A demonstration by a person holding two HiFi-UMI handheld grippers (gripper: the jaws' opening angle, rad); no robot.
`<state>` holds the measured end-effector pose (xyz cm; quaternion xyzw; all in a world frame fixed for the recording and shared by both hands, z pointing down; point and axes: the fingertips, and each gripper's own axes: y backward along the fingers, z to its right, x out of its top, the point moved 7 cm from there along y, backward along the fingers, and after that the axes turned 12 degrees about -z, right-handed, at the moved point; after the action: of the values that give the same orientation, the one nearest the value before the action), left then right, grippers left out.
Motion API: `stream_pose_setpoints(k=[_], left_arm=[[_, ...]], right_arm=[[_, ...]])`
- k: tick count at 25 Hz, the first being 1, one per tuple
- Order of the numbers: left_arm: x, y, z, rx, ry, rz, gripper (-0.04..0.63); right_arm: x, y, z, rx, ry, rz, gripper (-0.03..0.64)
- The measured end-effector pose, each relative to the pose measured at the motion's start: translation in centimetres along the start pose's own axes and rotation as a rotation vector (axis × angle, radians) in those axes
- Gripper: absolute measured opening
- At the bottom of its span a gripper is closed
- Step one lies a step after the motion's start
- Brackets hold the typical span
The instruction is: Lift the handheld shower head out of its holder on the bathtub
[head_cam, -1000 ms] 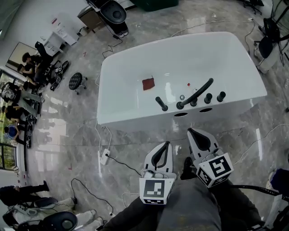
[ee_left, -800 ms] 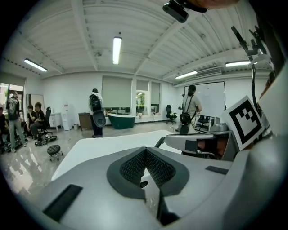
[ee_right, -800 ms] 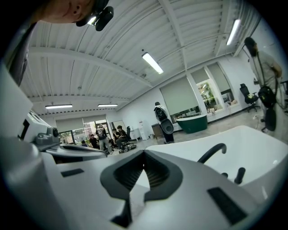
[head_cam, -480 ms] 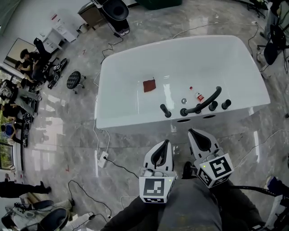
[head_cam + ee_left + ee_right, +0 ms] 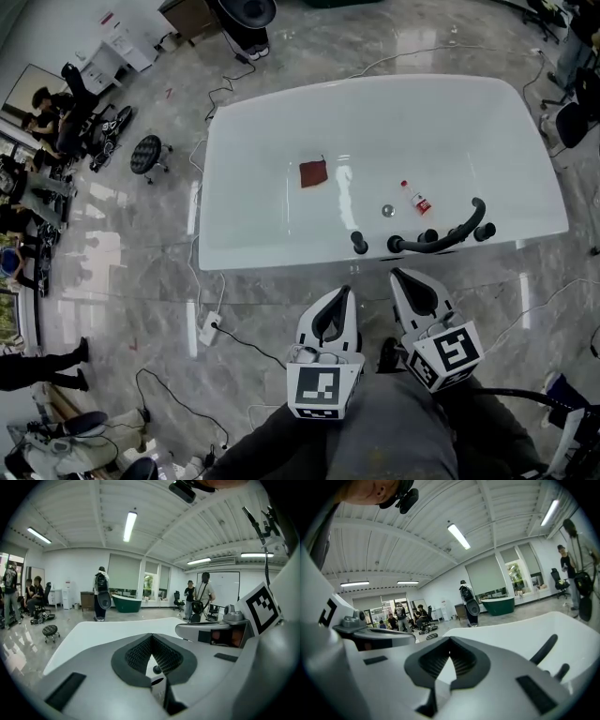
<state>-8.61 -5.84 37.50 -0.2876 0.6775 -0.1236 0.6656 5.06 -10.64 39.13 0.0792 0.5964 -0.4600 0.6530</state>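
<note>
A big room has a shiny grey stone floor (image 5: pixel 131 272), and a white bathtub (image 5: pixel 272 255) stands in the middle of it. The black handheld shower head (image 5: pixel 448 242) lies in its holder on the near edge of the bathtub, close to the right corner. It curves up toward the right end. 3 black knobs (image 5: pixel 359 244) stand along that same near edge: 1 to the left of the shower head and 2 beside it.

Inside the bathtub a small dark red cloth (image 5: pixel 313 173) lies flat near the middle. A little bottle (image 5: pixel 416 199) with a red label lies on its side further right, just beside the round silver drain (image 5: pixel 386 211).

The left gripper (image 5: pixel 343 295) and the right gripper (image 5: pixel 398 274) are side by side above the floor, just short of the bathtub's near edge. Both point at the bathtub. The jaws of each one are closed tight with nothing in them, and neither touches the shower head.

A black cable (image 5: pixel 248 339) runs over the floor to a white plug box (image 5: pixel 214 326). A round black stool (image 5: pixel 150 153) stands off to the left.
</note>
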Motion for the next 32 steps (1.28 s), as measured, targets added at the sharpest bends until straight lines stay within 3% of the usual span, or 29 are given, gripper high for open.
stream_pose_setpoints(k=[17,32], left_arm=[[0.6,-3.2,-6.6,0.008,0.068,-0.021,0.003],[1.3,-4.7,-15.1,-0.014,0.116,0.005,0.003]], right_arm=[[2.3,-6.7,0.4,-0.019,0.025,-0.047,0.003],[5.3,-13.3,-3.4,-0.049,0.095,-0.053,0.003]])
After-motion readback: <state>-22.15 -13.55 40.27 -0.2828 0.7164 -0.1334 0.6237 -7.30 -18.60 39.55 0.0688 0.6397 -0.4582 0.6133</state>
